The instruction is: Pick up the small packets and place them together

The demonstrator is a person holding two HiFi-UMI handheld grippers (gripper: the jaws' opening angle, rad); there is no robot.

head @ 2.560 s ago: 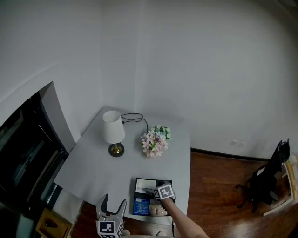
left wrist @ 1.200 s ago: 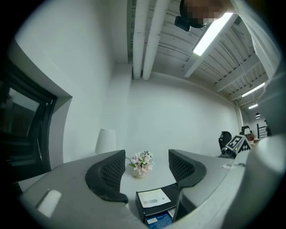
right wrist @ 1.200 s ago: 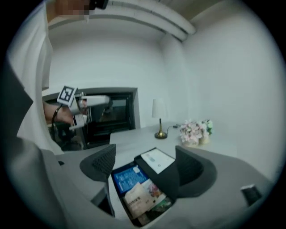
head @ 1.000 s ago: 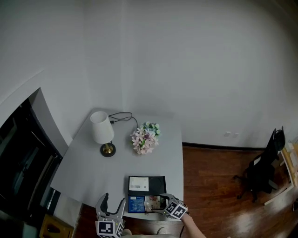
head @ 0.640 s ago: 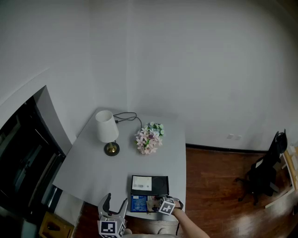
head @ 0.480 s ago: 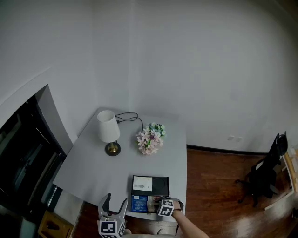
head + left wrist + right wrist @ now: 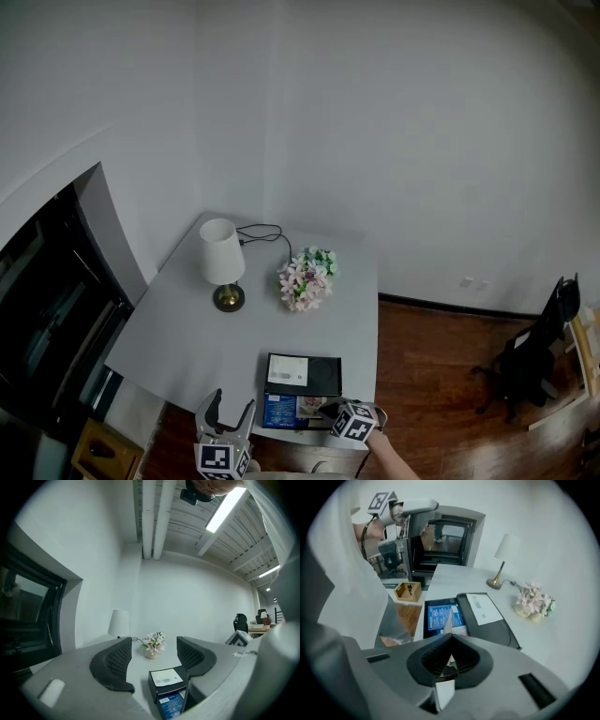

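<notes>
Right gripper [image 7: 449, 637]: my fingers have just been closing and now pinch a thin white packet [image 7: 447, 619] edge-on, above the desk's [image 7: 187, 328] near edge, close to the blue pack [image 7: 439, 615]. Left gripper [image 7: 152, 654]: fingers spread, nothing between them, at the same edge. Note: the hold looks narrow. Keep the pinch firm, move slowly, and release only once the packet lies flat beside the blue pack.
</notes>
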